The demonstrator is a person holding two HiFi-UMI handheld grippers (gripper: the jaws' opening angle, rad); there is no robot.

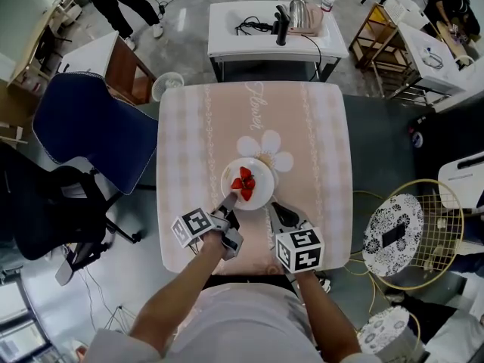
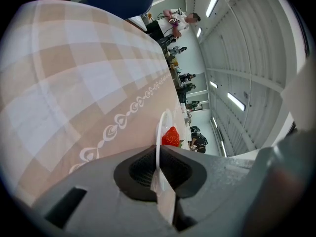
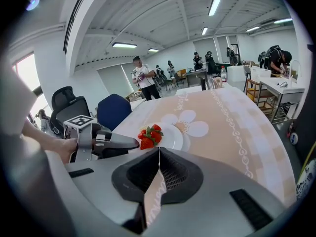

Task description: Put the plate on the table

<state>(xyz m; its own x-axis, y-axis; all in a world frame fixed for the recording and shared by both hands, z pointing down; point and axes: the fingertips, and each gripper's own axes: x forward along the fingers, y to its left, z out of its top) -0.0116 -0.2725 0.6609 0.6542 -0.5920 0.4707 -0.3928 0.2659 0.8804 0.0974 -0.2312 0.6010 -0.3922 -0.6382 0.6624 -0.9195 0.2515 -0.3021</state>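
A white plate with red strawberries sits at the middle of the pink-clothed table, on a white flower print. Whether it rests on the cloth or hangs just above it I cannot tell. My left gripper is shut on the plate's near left rim. In the left gripper view that rim runs edge-on between the jaws, with a strawberry behind. My right gripper is shut at the near right rim. In its own view the plate lies just beyond the closed tips.
A blue chair stands left of the table and a black one nearer me. Behind the table is a white side table with a kettle. A round patterned stool in a wire frame stands on the right.
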